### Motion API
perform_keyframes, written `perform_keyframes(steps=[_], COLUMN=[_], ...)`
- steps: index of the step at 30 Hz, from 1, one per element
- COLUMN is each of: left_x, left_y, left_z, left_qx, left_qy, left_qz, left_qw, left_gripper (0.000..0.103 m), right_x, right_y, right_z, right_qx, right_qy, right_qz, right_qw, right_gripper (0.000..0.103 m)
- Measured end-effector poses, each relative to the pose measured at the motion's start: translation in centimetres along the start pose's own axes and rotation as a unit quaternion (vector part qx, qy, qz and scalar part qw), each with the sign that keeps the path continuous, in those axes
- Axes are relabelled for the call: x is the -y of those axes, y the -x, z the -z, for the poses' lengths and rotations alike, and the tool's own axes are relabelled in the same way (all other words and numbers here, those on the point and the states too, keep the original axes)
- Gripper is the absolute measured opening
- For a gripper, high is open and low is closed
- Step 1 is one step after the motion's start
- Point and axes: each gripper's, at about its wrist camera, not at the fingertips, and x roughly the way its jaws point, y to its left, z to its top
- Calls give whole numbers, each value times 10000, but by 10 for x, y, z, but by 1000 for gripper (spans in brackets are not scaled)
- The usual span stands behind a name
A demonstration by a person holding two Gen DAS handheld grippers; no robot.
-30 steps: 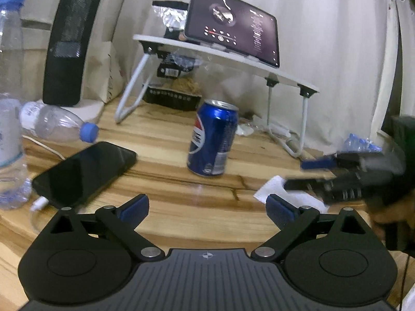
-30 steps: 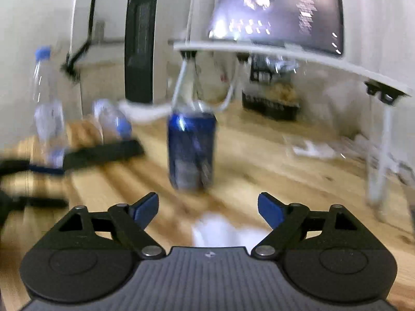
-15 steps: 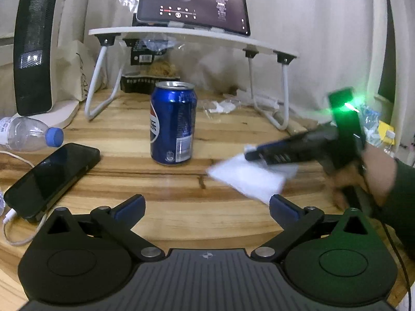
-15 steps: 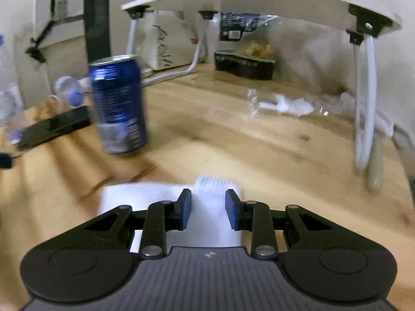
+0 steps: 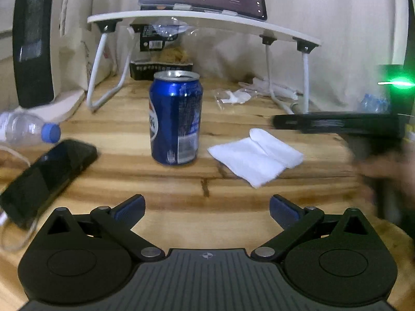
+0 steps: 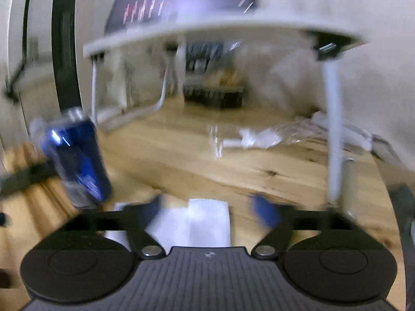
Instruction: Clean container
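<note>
The right gripper (image 6: 210, 207), whose blue pads were pinched close over the folded white paper tissue (image 5: 255, 156) half a second ago, has just sprung its jaws wide, and the tissue now lies loose on the pale wooden tabletop (image 5: 129, 181), flat beside the upright blue soda can (image 5: 176, 118). A second ago that tissue sat farther off from the can. The left gripper (image 5: 207, 208) has opened slightly more too, with nothing between its pads, and now faces the can squarely.
</note>
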Motion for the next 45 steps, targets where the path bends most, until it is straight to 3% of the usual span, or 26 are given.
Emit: perform_keyframes(steps=[3,5,10,12,16,24,31,45], left_x=[4,7,7,12,18,18,22,31], left_y=[-16,-26,-38,-40,-42,-45,-53,-56], left_z=[-5,-6,-4,-2,1,4,0,0], left_qx=[-135,-254,-357,-362,-354,-422,-483,-476], left_qy=[-98,-178,102,60,-23,-55,-91,-61], left_qz=[-65,-155,-169,-252,-313,-131,-500,-612], left_qw=[9998,9994,9992,9990,9989,9990,9975,9970], left_gripper=[103,103,103,103,103,103,103,103], right_x=[-1,-5,-17,-20,-32,-34,-36,-38], right_y=[40,55,63,60,50,48,46,44], right_z=[19,33,61,65,62,62,62,62], right_qx=[-9,-118,-659,-832,-1001,-998,-996,-990], right_qy=[-429,-536,-575,-564,-360,-333,-308,-307], right_qz=[-259,-208,452,529,1174,1125,1082,1079], right_qw=[9987,9983,9951,9935,9874,9881,9887,9887], right_gripper=[103,103,103,103,103,103,103,103])
